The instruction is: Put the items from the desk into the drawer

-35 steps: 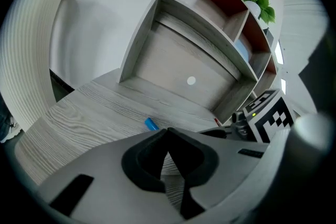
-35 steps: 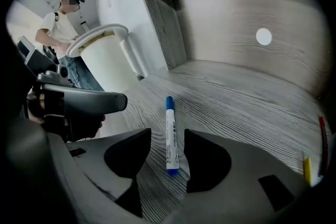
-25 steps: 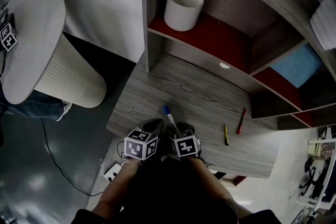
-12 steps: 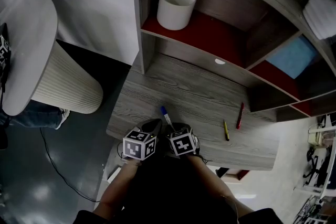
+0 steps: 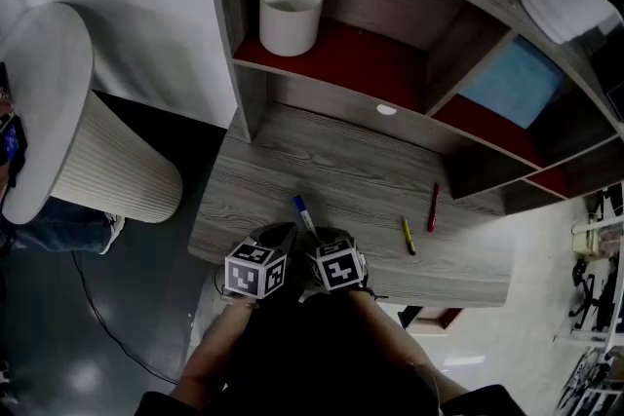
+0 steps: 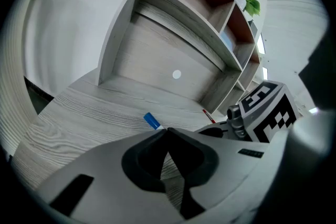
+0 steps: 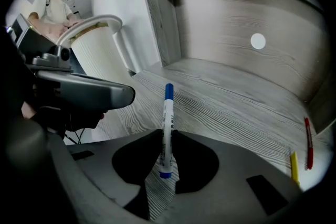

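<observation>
Right gripper (image 7: 167,136) has just been closing its jaws, and they pinch the blue-capped marker (image 7: 168,113) near its lower end. The cap points away, ahead of the jaws. Judged from this, the first item is secured, and the next step is to lift it and carry it to the drawer. Two more items lie on the desk (image 5: 322,161): a yellow pen (image 7: 294,165) and a red pen (image 7: 307,143). Both are ahead and to the right of this gripper, well apart from it. Left gripper (image 6: 167,132), just beside it on its left, has its jaws pressed together with nothing between them.

The right gripper view shows the pads on the marker barrel; the head view hides that contact under the gripper bodies. The left gripper view shows only the blue cap past its jaw tips. No view shows the drawer, so whether it is open cannot be told.
</observation>
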A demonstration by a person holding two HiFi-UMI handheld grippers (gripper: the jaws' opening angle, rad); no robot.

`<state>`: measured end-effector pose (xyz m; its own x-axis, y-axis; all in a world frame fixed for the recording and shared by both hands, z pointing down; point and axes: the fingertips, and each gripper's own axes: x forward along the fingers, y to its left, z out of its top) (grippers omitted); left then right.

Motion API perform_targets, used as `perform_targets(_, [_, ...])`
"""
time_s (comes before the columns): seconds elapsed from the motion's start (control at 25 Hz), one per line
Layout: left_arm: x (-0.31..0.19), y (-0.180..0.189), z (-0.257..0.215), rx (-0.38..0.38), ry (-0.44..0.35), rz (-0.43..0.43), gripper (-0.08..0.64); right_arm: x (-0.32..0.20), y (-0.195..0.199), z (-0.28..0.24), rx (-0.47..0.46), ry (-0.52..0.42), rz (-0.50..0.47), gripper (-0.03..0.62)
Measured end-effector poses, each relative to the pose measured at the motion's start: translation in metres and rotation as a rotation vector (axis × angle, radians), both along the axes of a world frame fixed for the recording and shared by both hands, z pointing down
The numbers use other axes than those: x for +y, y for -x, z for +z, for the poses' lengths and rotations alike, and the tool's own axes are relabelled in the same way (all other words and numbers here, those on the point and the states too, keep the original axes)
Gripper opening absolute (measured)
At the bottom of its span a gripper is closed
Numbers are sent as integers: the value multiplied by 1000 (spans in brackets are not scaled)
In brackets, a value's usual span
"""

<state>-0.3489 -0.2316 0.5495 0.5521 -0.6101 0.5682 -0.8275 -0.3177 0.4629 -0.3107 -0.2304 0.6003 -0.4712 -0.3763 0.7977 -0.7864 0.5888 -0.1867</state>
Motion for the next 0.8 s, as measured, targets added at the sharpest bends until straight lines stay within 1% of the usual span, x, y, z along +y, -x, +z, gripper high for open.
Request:
perform_targets(0.12, [2, -9, -1, -12, -2, 20, 13, -5, -11, -3, -18, -26, 29, 57])
perform_targets(0.24, [2, -19, -2, -9, -2, 28, 12, -2, -22, -9, -26, -14, 56, 57])
perform_targets(0.36, [2, -36, -3, -10, -3, 65, 14, 2, -41, -11, -20, -17, 88, 57])
perform_targets(0.56, [6, -76, -5, -12, -4, 149, 14, 6, -84, -15, -15, -42, 171, 57])
perform_targets(0.8, [16, -137, -6, -8, -11, 252, 14, 23, -140, -17, -13, -48, 270, 57])
